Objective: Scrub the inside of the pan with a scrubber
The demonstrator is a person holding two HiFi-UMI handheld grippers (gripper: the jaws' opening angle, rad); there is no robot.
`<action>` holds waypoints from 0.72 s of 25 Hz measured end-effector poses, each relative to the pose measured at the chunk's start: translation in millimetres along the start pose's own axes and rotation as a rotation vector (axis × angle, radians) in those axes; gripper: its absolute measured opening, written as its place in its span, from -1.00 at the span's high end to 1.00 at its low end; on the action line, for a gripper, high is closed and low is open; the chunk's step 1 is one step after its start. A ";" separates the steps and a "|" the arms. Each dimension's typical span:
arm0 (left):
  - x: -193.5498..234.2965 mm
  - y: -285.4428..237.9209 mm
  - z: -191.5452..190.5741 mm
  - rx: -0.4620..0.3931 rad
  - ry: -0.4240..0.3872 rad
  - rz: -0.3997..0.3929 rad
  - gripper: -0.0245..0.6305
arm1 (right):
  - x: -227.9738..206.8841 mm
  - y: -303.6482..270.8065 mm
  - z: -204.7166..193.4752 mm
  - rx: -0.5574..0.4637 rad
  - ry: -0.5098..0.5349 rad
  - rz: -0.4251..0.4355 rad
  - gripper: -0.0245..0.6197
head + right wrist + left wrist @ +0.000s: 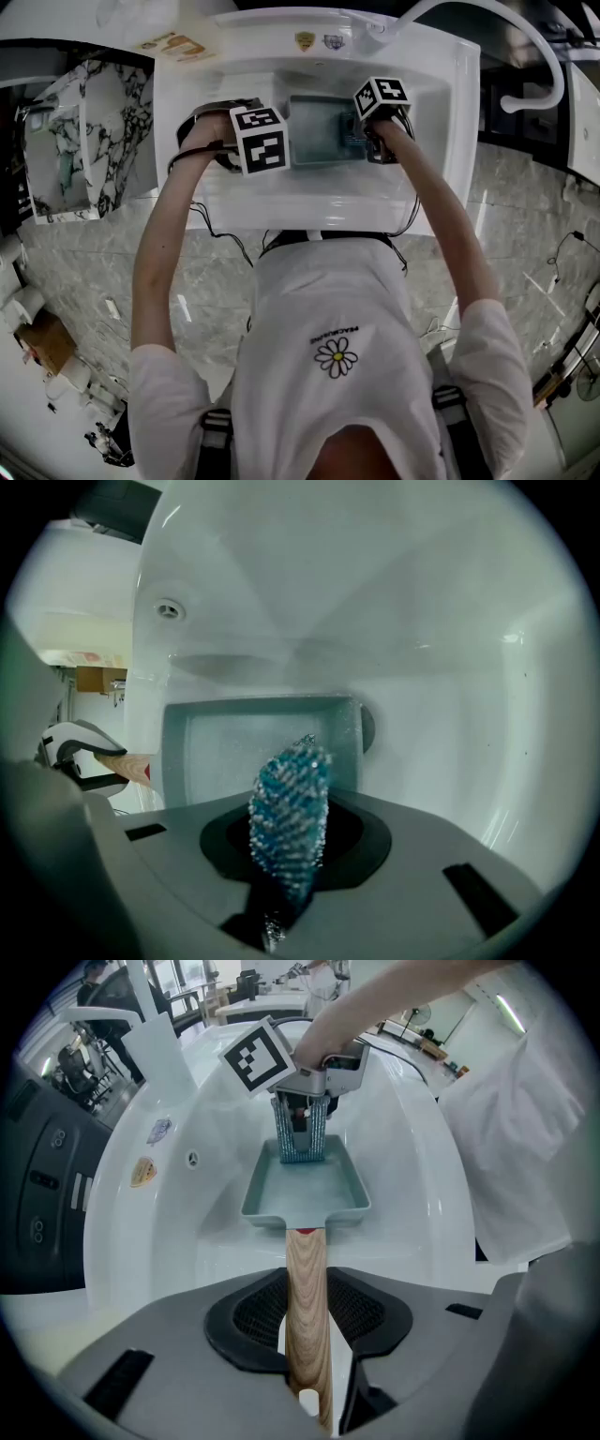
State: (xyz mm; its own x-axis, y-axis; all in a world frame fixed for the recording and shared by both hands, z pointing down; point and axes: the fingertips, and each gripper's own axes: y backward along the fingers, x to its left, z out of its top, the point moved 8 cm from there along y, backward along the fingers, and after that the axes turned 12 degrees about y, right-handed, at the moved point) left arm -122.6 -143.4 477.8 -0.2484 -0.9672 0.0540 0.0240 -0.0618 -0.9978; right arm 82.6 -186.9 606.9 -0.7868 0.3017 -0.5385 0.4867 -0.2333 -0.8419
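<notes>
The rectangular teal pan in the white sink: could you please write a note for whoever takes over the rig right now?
Left gripper: shut on the wooden handle, holding the rectangular teal pan in the white sink.
Right gripper: shut on the blue-and-white mesh scrubber, its tip down inside the pan.
Done: both gripped, scrubber in place.
To do: scrub the pan's inside; progress cannot be told.

shirt: white short-sleeved T-shirt (328,309), with a daisy print and a small line of lettering on the chest
harness: dark straps (217,429) with grey buckles over both shoulders
cables: thin black leads (223,232) between the grippers and the torso
left gripper (307,1335): grey moulded shell, black mesh-textured pads
right gripper (291,855): same grey shell, black recess round the jaws
markers: left cube (260,138) and right cube (382,96), white with black square patterns
</notes>
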 end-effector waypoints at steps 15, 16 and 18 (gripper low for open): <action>-0.3 0.3 0.1 0.004 -0.001 0.001 0.50 | 53.3 -3.4 9.6 -0.072 -0.014 0.142 0.75; -0.3 0.5 0.3 0.004 0.000 0.002 0.50 | 58.6 -3.7 10.3 -0.079 -0.020 0.160 0.75; -0.6 0.2 0.4 0.005 0.002 0.003 0.50 | 70.2 -5.2 11.7 -0.091 -0.028 0.199 0.75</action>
State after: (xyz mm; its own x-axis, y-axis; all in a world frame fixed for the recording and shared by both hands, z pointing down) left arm -122.1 -142.9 477.7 -0.2499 -0.9669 0.0511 0.0294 -0.0604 -0.9977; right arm 20.4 -175.3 573.9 -0.6813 0.2319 -0.6943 0.6648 -0.2012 -0.7195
